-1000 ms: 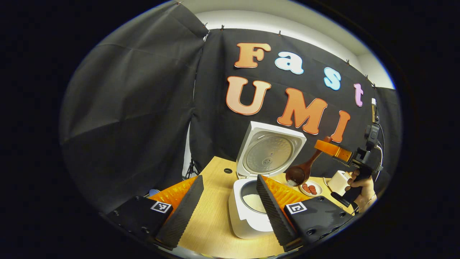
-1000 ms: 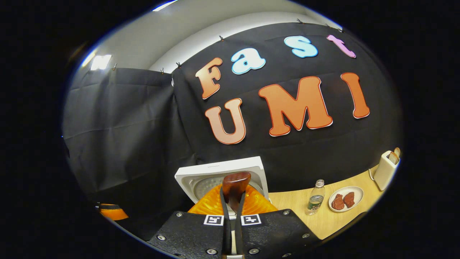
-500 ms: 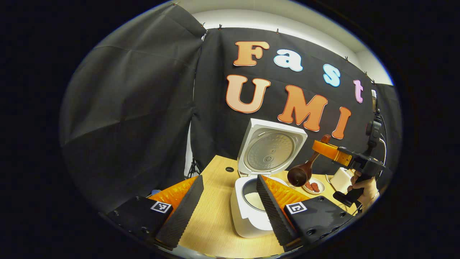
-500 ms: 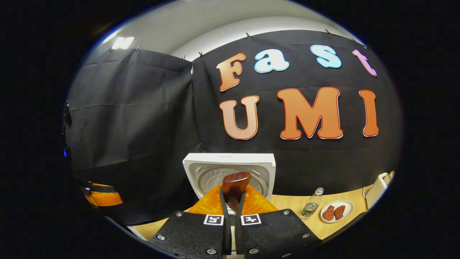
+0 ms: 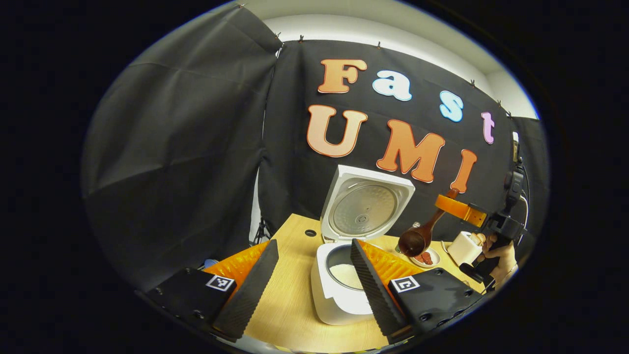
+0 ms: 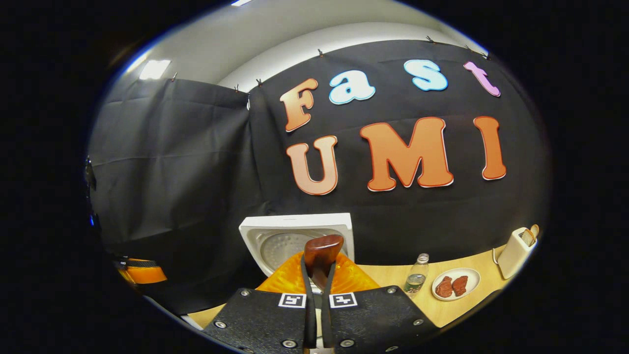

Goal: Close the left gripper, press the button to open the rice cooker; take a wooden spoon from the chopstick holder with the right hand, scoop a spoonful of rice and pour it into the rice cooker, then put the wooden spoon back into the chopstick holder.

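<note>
lower centre of the left gripper view: white cooker (image 5: 339, 290), lid up, rice (image 5: 346, 274) inside. left gripper (image 5: 314, 280) spread. at right, right gripper (image 5: 459, 209) pinches a dark wooden spoon (image 5: 417, 238), bowl hanging low.

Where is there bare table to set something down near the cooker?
Bare wood lies on the table left of the rice cooker, toward the cable hole. Right of the cooker it is crowded: bottle, plate, toaster.
</note>
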Motion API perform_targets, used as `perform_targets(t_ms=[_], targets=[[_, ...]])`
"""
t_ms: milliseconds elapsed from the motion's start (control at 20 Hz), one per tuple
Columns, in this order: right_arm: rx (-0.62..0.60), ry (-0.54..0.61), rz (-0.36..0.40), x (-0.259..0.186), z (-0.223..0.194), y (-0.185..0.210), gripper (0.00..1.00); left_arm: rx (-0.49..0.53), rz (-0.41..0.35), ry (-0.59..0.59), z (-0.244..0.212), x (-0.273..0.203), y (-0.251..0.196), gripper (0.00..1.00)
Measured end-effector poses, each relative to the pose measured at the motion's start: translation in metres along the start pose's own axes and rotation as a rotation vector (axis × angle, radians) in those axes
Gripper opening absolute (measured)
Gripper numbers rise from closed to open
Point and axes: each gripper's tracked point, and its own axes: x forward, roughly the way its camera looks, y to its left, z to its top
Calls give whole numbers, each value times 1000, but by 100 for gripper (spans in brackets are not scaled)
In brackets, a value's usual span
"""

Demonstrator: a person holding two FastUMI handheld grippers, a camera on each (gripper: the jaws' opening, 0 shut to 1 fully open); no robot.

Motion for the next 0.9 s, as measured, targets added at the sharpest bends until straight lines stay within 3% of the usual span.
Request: perform_targets(t_ms=[400, 900], targets=[[43, -19, -150, -53, 7, -84, 4, 14, -49, -2, -1, -7, -34, 100], [76, -20, -380, -154, -6, -192, 3, -5, -127, -18, -3, -13, -84, 100]])
